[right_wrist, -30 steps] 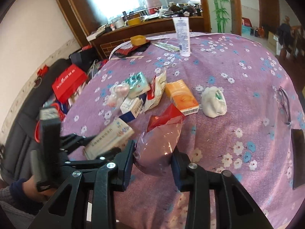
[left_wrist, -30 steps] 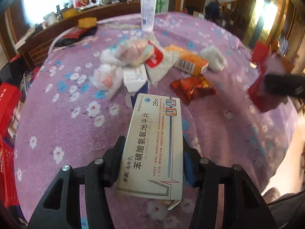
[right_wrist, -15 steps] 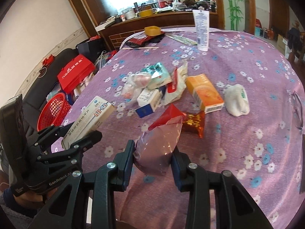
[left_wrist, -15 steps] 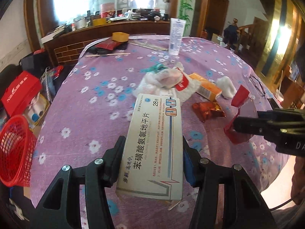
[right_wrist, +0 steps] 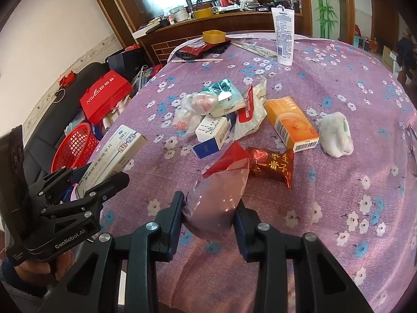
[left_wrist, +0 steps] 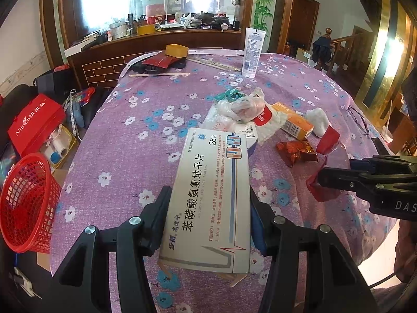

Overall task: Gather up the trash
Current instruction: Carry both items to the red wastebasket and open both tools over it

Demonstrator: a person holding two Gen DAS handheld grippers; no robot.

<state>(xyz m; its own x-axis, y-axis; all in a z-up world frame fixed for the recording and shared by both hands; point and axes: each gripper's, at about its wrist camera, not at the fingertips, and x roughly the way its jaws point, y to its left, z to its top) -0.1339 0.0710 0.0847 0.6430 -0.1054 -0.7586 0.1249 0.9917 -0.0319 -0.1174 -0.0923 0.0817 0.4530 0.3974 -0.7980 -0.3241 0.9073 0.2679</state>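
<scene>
- Holding one white medicine box (left_wrist: 208,198), the left gripper (left_wrist: 208,219) has its jaws clamped on the box's long sides, above the near table (left_wrist: 109,135) edge
- Right gripper (right_wrist: 208,216) jaws pinch one clear-and-red wrapper (right_wrist: 216,198)
- Risk: the limp wrapper may slip; the box may miss the red basket (left_wrist: 26,203), low at the left
- Count on the table: two boxes, one red foil packet (right_wrist: 271,167)

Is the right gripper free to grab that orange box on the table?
Probably not yet: the right gripper is shut on a red plastic wrapper, so it is occupied, though the orange box lies uncovered.
</scene>
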